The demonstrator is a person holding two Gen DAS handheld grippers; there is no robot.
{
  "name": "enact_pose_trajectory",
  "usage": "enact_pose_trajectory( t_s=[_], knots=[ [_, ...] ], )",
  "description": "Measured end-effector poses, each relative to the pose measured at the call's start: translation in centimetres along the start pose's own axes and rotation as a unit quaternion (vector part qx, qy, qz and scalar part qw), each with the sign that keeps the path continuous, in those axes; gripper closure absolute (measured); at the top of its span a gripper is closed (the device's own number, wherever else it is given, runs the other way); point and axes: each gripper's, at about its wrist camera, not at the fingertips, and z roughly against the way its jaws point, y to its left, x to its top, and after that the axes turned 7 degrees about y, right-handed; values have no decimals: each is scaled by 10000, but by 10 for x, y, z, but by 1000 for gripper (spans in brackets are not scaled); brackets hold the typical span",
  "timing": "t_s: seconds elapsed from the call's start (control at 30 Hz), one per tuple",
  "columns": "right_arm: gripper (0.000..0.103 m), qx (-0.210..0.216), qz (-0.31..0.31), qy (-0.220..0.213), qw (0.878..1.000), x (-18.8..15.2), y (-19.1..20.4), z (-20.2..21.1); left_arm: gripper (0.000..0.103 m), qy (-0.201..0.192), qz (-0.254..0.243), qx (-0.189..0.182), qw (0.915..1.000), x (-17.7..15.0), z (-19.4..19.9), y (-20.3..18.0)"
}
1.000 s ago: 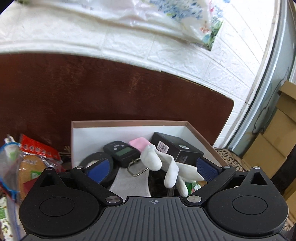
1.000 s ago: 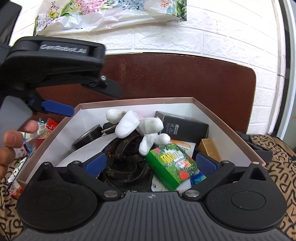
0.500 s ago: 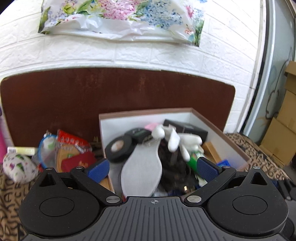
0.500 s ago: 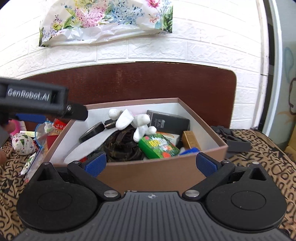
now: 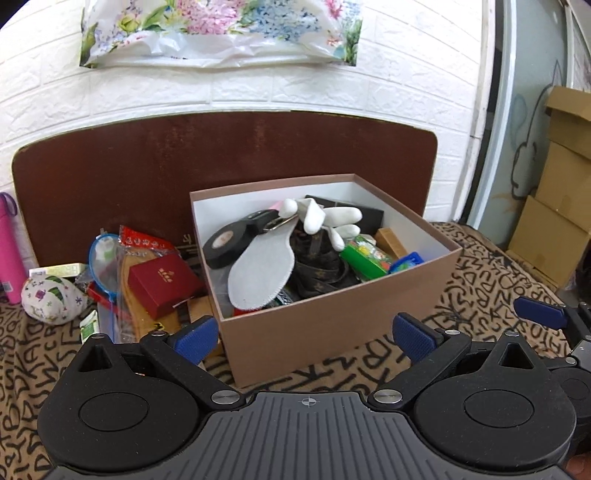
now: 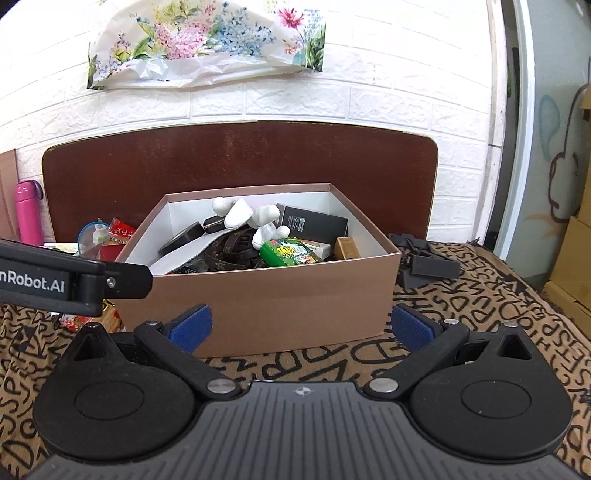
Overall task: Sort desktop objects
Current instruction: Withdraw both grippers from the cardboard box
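Both the left gripper and right gripper hang wide open, empty, short of the box, whose near wall fills twelve o'clock. Glove tops its contents. Clutter crowds ten o'clock; bare cloth lies at two.

White brick wall, floral plastic bag hung high, brown headboard — letter-patterned cloth below

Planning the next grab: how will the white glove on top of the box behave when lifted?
The white glove looks like soft cloth, so it will probably droop. Its fingers splay loosely over the belt, so one may snag. It seems light, and likely needs only a gentle pinch.
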Motion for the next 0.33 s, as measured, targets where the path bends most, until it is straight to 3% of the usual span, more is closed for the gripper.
enact_pose_trajectory(
  t_s=[0.33],
  knots=[
    [0, 54, 102, -67, 9999, -4, 3, 16, 0, 4, 46, -134, 9999, -7, 14, -4]
  ],
)
